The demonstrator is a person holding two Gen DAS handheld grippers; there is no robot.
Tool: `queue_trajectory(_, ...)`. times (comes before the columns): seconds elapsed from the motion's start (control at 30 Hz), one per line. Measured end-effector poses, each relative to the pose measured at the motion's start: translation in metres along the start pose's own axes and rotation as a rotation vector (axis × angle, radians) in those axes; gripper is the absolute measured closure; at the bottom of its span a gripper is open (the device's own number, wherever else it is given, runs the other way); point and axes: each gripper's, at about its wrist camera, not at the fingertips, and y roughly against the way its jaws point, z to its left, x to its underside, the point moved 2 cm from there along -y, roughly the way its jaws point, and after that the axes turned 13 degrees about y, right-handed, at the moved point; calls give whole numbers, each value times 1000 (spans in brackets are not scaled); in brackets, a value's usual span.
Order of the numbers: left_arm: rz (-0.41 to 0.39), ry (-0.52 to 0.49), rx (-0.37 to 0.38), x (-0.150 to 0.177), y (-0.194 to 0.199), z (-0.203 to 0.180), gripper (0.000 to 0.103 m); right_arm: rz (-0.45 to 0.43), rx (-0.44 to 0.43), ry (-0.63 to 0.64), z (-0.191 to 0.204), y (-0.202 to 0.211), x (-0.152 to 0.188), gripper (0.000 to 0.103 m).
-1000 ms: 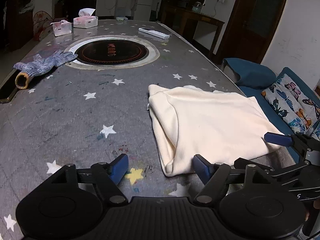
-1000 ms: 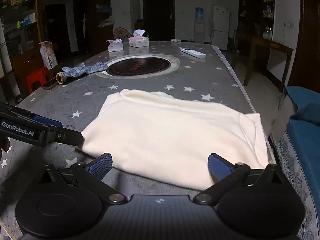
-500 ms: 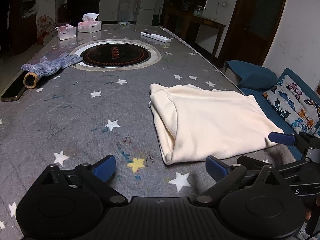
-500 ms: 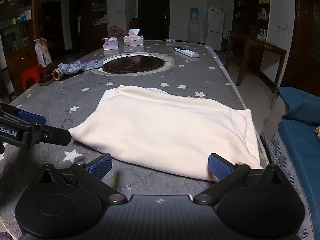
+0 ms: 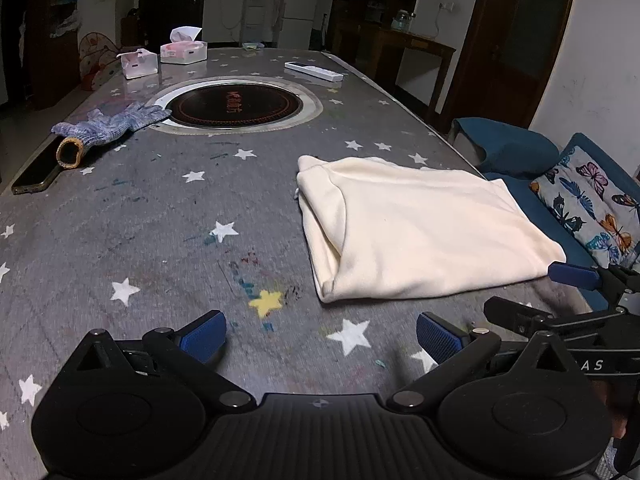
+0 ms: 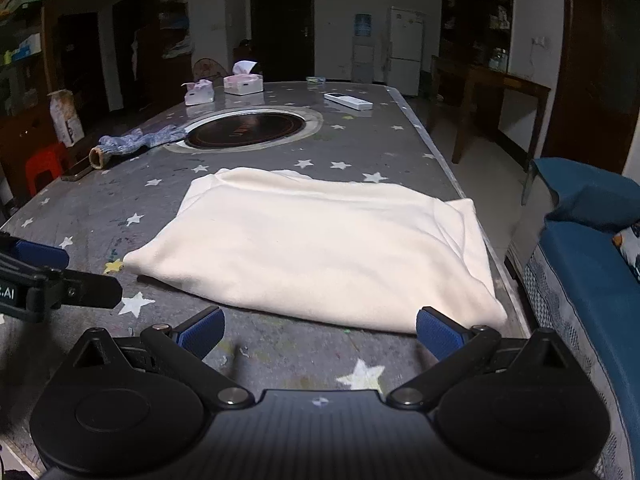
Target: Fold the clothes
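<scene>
A cream garment point(image 5: 420, 232) lies folded flat on the grey star-patterned table point(image 5: 160, 220), near its right edge. My left gripper point(image 5: 320, 336) hangs wide open over bare table, just short of the garment's near left corner, nothing between its blue pads. In the right wrist view the same garment point(image 6: 320, 244) fills the middle. My right gripper point(image 6: 320, 332) is open too, just short of the garment's near edge, its right pad close to the near right corner. Each gripper shows at the edge of the other's view.
A round black hotplate point(image 5: 234, 106) is set into the table's middle. A blue-grey work glove point(image 5: 108, 126) and a phone point(image 5: 34, 172) lie at the left edge. Two tissue boxes point(image 5: 184, 50) and a white remote point(image 5: 314, 71) sit at the far end. A blue sofa with a butterfly cushion point(image 5: 592, 196) stands right.
My left gripper's jaws have spread wider and it has drawn back from the garment's corner, which it framed a second ago. The right gripper has pulled back slightly, still open.
</scene>
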Motion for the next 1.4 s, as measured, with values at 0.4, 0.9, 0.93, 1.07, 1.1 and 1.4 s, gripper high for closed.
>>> queue_trajectory(0.4, -13, -12, -1, 8, 8, -8, 0, 8, 25, -16, 1, 7, 10, 0)
queue_trajectory(0.9, -12, -32, 3, 18, 12, -18, 0, 12, 33, -31, 3, 16, 22, 0)
queue_trajectory(0.93, -12, -34, 3, 18, 12, -19, 0, 12, 33, -33, 2, 17, 22, 0)
queue_trajectory(1.07, -12, -43, 5, 20, 12, -21, 0, 8, 35, -37, 1, 19, 23, 0)
queue_trajectory(1.1, -12, -46, 5, 21, 13, -22, 0, 7, 35, -38, 1, 19, 23, 0)
queue_trajectory(1.4, -19, -62, 8, 24, 16, -28, 0, 0, 37, -42, 0, 24, 24, 0)
